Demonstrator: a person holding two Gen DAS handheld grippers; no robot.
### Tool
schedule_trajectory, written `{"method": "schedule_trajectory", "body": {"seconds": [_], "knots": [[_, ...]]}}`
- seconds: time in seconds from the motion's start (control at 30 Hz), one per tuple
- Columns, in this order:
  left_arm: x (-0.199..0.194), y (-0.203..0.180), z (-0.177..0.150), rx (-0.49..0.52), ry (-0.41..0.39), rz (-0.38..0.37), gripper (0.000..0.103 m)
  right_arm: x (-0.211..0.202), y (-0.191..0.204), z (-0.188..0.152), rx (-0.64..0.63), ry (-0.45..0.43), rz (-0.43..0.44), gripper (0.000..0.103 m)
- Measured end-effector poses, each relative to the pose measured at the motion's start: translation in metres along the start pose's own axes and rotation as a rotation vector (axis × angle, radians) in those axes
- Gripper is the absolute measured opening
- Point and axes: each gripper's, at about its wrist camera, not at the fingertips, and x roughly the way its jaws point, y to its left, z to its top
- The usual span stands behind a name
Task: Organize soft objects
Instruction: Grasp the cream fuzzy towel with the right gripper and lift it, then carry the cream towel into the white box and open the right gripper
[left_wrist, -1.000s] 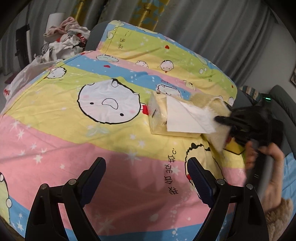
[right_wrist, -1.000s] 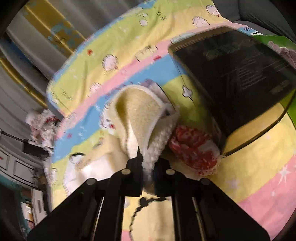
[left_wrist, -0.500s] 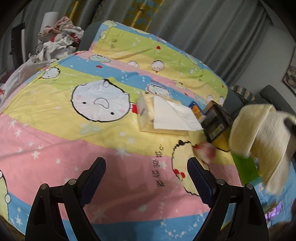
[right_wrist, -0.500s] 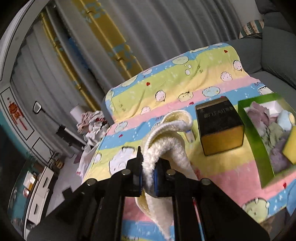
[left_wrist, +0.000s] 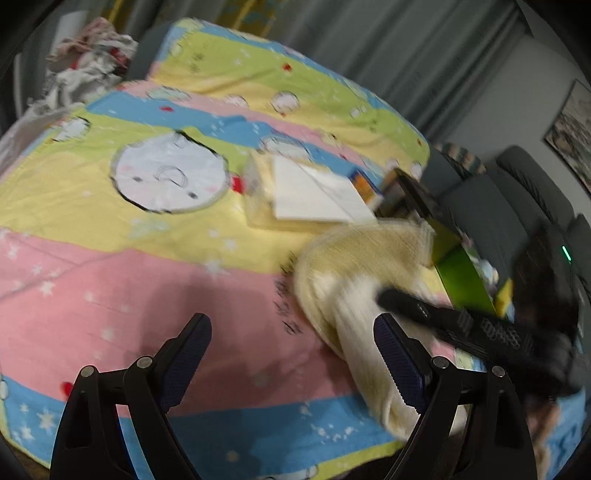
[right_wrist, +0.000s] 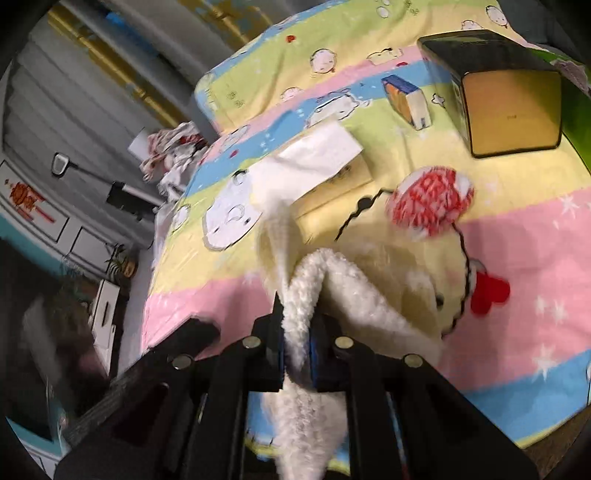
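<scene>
A cream fleece cloth (right_wrist: 354, 291) hangs folded from my right gripper (right_wrist: 297, 347), whose jaws are shut on its white edge. In the left wrist view the same cloth (left_wrist: 343, 273) drapes over the striped bedsheet (left_wrist: 147, 280) at right, with the right gripper (left_wrist: 384, 297) blurred across it. My left gripper (left_wrist: 291, 350) stands open above the pink stripe, with nothing between its fingers. A red-and-white knitted ball (right_wrist: 430, 201) lies on the sheet beyond the cloth. A green box (left_wrist: 465, 273) with soft items stands at the right.
A tissue pack (right_wrist: 325, 166) with a white sheet on top lies mid-bed. A black-and-gold box (right_wrist: 506, 110) and a small blue-orange carton (right_wrist: 406, 99) stand behind it. A heap of clothes (left_wrist: 88, 70) lies off the far left; grey sofa at right.
My right gripper swung the cream cloth from the far right down and leftward over the bed, close to my left gripper's right finger. The left gripper stayed open and turned slightly.
</scene>
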Motion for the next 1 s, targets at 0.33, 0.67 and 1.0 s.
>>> {"method": "schedule_trajectory", "body": {"seconds": [0.33, 0.67, 1.0], "knots": [[0.031, -0.024, -0.012, 0.048, 0.069, -0.086, 0.090, -0.043, 0.000, -0.003, -0.061, -0.015, -0.061, 0.075], [0.057, -0.033, -0.015, 0.022, 0.086, -0.151, 0.035, -0.004, -0.041, 0.000, 0.029, 0.083, -0.009, 0.077], [0.041, -0.103, 0.018, 0.185, 0.004, -0.283, 0.030, -0.055, -0.047, 0.017, 0.096, -0.048, 0.149, 0.043]]}}
